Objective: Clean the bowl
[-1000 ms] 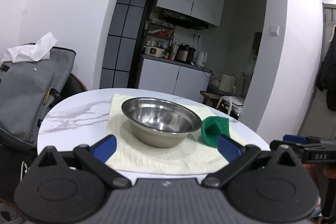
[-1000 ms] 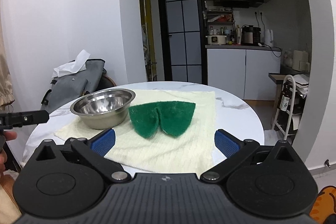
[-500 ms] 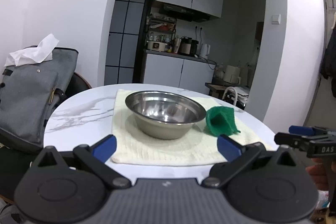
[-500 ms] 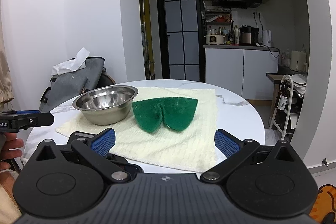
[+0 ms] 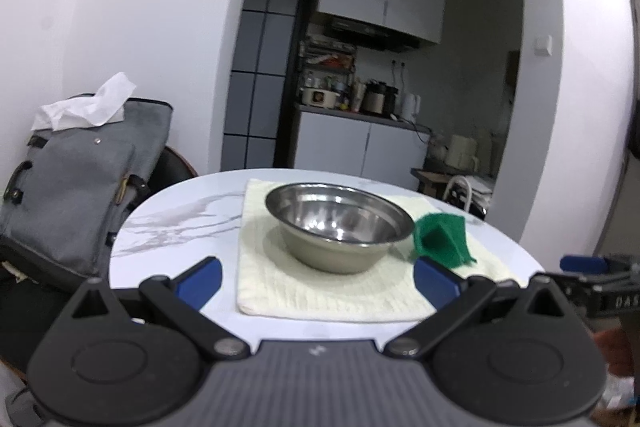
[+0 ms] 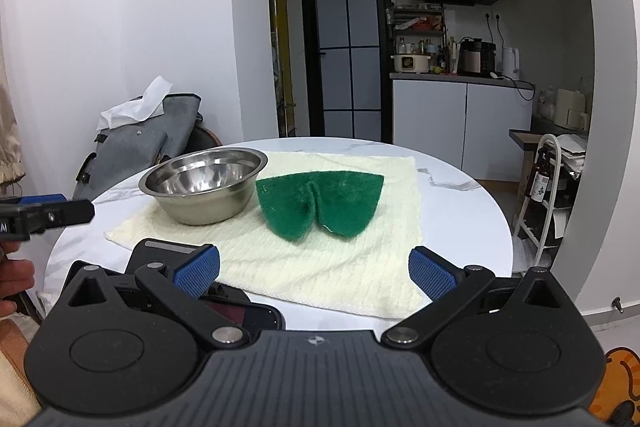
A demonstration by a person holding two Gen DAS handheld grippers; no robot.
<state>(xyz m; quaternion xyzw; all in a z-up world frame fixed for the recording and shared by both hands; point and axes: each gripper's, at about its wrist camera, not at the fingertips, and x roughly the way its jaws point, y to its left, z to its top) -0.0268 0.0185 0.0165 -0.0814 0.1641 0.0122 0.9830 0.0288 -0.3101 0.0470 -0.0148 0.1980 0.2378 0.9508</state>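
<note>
Steel bowl sits dead ahead of your wide-open left gripper; green scouring pad lies ahead of the open right gripper. Pinch its raised fold, brace the rim.

Both cameras sit low at the near edge of the worktop, looking toward the kitchen. The left view faces the bowl closely; the right view, further right, centres the green scouring pad. Both share the bowl, pad and cloth.
</note>
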